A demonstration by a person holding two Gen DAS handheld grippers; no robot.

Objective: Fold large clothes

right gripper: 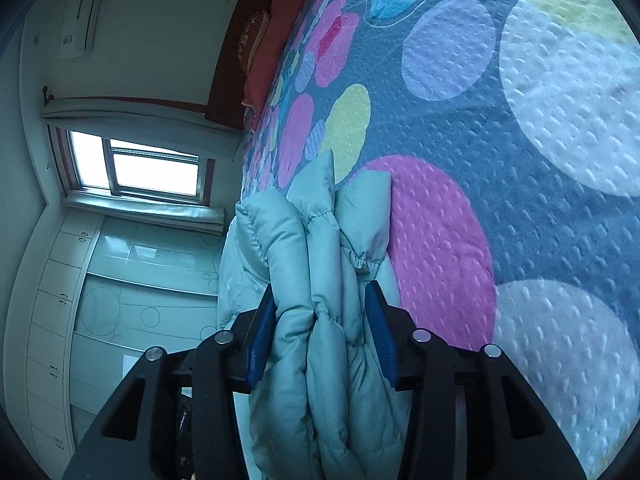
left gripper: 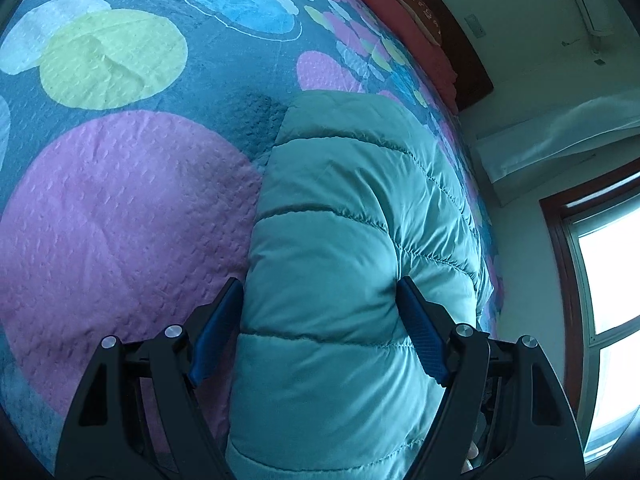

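Bed (left gripper: 120, 208) filled most of both views, its dotted bedspread (right gripper: 560, 240) wrinkled but bare on the side away from the window; that was your open room. The bed's edge ran close beside the jacket on the window side, in both views.

Quilted teal jacket (left gripper: 340, 220) lay on the bed near that edge, bunched into thick folds. How many layers were stacked, you couldn't tell; its near end was cut off at the bottom of both frames.

Window (right gripper: 152, 168) and cabinets (right gripper: 60, 300) sat beyond the bed edge. Headboard (left gripper: 460, 52) and a red pillow or blanket (left gripper: 400, 24) were at the far end, small and distorted.

Your left claw (left gripper: 320, 304) had its blue pads (left gripper: 218, 332) spread wide, one on each side of a puffy jacket fold. The right-hand pad dented the fabric, the other sat at its edge, so it looked like a grip on the jacket, though a loose one.

Your right claw (right gripper: 320, 320) was clamped on a gathered bundle of jacket folds, pads (right gripper: 380, 336) pressing in from both sides. An elastic cuff (right gripper: 366, 258) showed just above the pads.
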